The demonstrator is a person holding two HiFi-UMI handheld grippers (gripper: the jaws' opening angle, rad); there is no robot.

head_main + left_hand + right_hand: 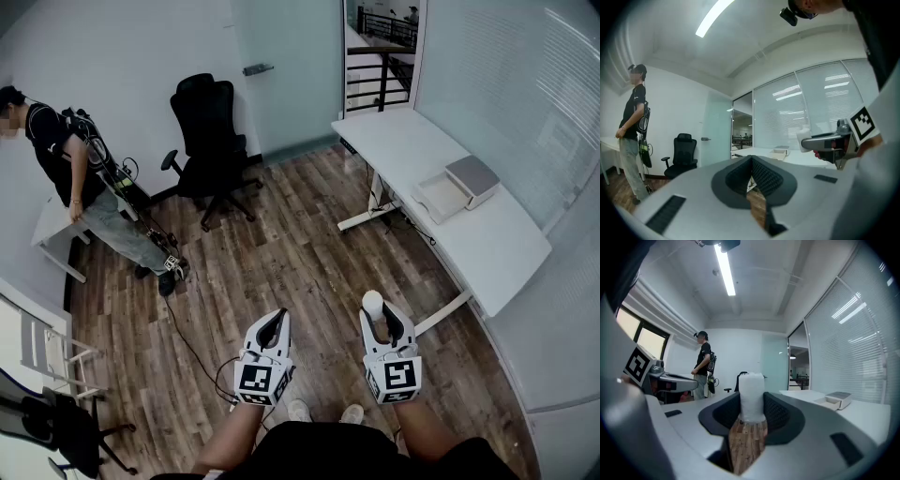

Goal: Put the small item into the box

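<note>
Far left: a person point(70, 178) stands bent over a white desk point(52, 230). Black office chair point(211, 141) near the back wall, on the wood floor point(300, 253). Low centre: left gripper point(280, 317), jaws together, nothing between them. Just to its right: right gripper point(382, 326), jaws clamped on the small white item point(372, 301), which stands upright and pokes out past the fingertips. The item is held in the air over the floor. Right: long white table point(506, 253) along the blinds. The box point(442, 197) sits on it, open, well apart from the item.
</note>
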